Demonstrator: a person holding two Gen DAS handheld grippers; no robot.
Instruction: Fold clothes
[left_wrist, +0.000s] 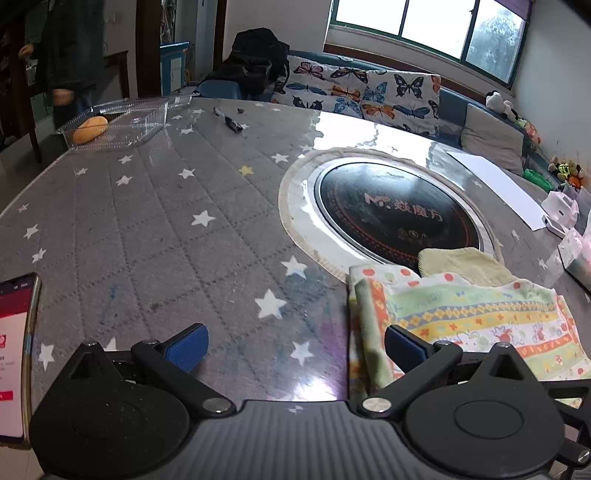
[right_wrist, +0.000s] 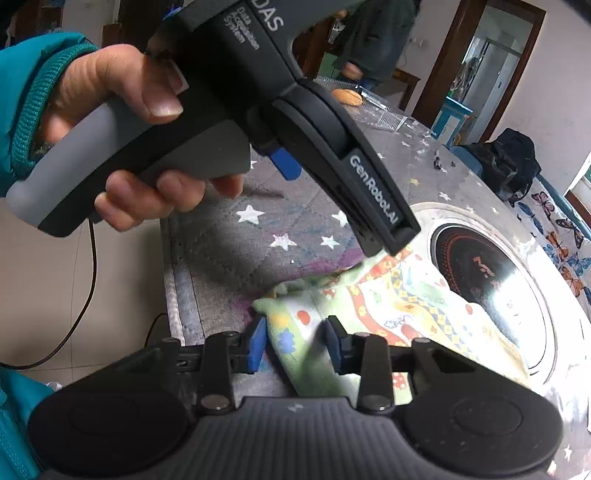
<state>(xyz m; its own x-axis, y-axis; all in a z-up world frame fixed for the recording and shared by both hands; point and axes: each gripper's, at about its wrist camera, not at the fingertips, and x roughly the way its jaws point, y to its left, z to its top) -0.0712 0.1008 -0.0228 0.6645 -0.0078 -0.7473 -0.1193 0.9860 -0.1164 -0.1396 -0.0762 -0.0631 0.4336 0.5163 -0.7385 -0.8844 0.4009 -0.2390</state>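
Observation:
A small patterned garment, green, yellow and orange, lies folded on the grey star-print table cover beside the round black hotplate. My left gripper is open, hovering at the garment's left edge; its right finger is over the cloth. In the right wrist view the garment lies at the table's near edge. My right gripper is open with its jaws on both sides of the garment's near corner. The left gripper's body, held by a hand, hangs above the cloth there.
A phone lies at the left table edge. A clear plastic tray with an orange bun, a marker, white paper and small boxes sit around the table. A butterfly-print sofa stands behind. A person stands far left.

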